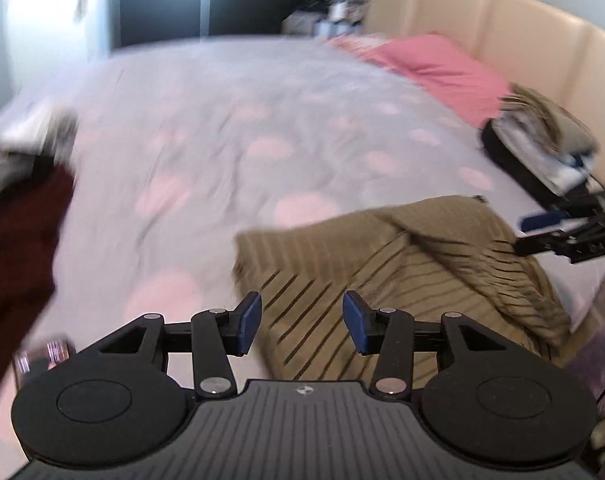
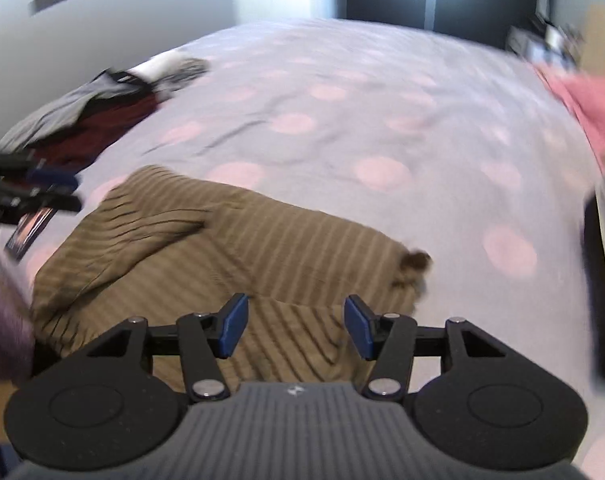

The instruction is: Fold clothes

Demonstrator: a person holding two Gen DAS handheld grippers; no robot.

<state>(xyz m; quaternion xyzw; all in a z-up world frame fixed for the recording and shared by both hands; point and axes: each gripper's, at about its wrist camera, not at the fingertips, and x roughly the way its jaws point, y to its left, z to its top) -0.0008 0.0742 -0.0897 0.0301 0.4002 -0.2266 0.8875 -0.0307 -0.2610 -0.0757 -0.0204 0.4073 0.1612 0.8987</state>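
An olive, dark-striped garment (image 1: 402,264) (image 2: 222,248) lies partly folded on the bed near its front edge, with one flap laid over the top. My left gripper (image 1: 302,320) hangs just above the garment's near left part. It is open, its blue pads apart with nothing between them. My right gripper (image 2: 296,324) is also open and empty, just above the garment's near right part. Each gripper shows in the other's view too: the right gripper (image 1: 530,232) at the right edge, the left gripper (image 2: 68,190) at the left edge.
The bedspread (image 1: 222,120) is pale lilac with pink dots. A heap of dark red and grey clothes (image 1: 18,232) (image 2: 82,120) lies at the left. At the right are a pink pillow (image 1: 434,68), a stack of folded clothes (image 1: 542,140) and a beige headboard (image 1: 502,20).
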